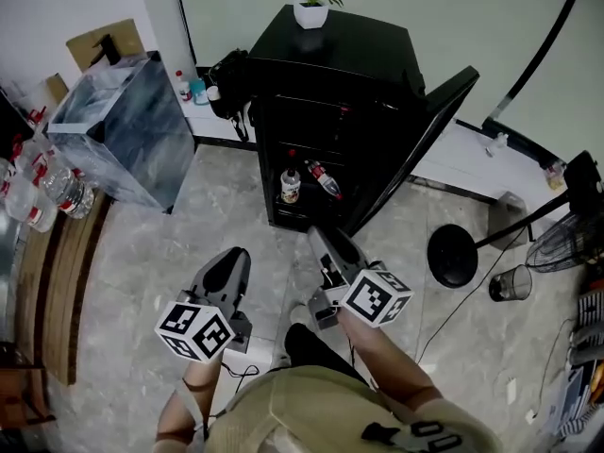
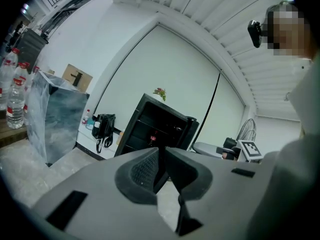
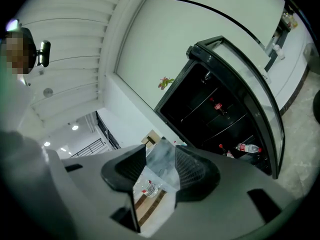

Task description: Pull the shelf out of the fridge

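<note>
The black fridge [image 1: 330,55] stands ahead with its glass door [image 1: 420,140] swung open to the right. Dark shelves [image 1: 316,102] cross its inside, and two bottles [image 1: 291,185] lie on the bottom level. Both grippers hang over the floor in front of it, touching nothing. My left gripper [image 1: 231,256] is shut with nothing held, and it points at the fridge [image 2: 160,121] in the left gripper view. My right gripper [image 1: 319,234] is nearer the fridge opening and stands open, with nothing between its pads [image 3: 190,166]. The right gripper view shows the open fridge [image 3: 215,99] at the right.
A potted flower [image 1: 311,12] sits on the fridge. A grey marbled box [image 1: 123,125] stands to the left, beside a wooden table with water bottles [image 1: 47,192]. A black bag [image 1: 226,74] rests by the fridge. A round stand base [image 1: 453,253], a glass [image 1: 511,283] and a fan [image 1: 566,243] are on the right.
</note>
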### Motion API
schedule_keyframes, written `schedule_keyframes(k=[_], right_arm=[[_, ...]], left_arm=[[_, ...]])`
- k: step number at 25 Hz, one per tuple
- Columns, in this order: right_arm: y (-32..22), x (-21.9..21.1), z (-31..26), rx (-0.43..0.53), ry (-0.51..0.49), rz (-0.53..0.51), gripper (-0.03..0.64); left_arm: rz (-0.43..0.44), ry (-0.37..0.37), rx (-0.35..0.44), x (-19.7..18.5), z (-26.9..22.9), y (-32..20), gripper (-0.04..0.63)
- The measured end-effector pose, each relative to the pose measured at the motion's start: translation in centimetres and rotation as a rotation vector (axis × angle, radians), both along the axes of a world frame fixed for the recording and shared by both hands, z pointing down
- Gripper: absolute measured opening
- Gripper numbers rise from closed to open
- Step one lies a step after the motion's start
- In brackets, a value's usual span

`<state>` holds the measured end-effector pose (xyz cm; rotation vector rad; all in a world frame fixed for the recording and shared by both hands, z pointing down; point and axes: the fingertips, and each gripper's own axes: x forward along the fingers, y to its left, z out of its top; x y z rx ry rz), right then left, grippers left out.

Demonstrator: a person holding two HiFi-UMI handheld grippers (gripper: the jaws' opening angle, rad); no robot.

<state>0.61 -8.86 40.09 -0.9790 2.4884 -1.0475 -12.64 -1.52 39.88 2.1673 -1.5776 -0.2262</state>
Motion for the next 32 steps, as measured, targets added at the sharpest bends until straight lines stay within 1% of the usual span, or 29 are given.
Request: schedule_keyframes(k=[8,13,18,23,28,32], right_arm=[[-7.6,1.1,1.5,-0.063,0.003,0.073,0.186],[-11.5,1.5,1.4,-0.058,0.0,0.086,0.186],[-15.4,2.5,1.8,-0.059,0.006,0.113,0.186],[-19.1,3.5,2.6,-0.102,-0.045,0.167,0.186],[-22.9,3.9,2.8,-0.127,-0.093,0.229,0.186],[-25.5,3.9,3.0,-0.143,-0.129,0.276,0.186]], left_arm=[[-0.001,0.014,-0.005,0.4,-0.3,-7.9,0.031],[0.017,0.039,-0.014,0.9,0.4,-12.5,0.032],[0.038,0.044,-0.013,2.2,0.9,-16.4,0.035],[0.046,0.056,-0.016,2.5,1.1,-19.1,0.055],[0.027,0.076,-0.014,1.7,1.3,-21.5,0.069],[0.008,0.137,-0.012,1.2,1.8,-23.5,0.077]])
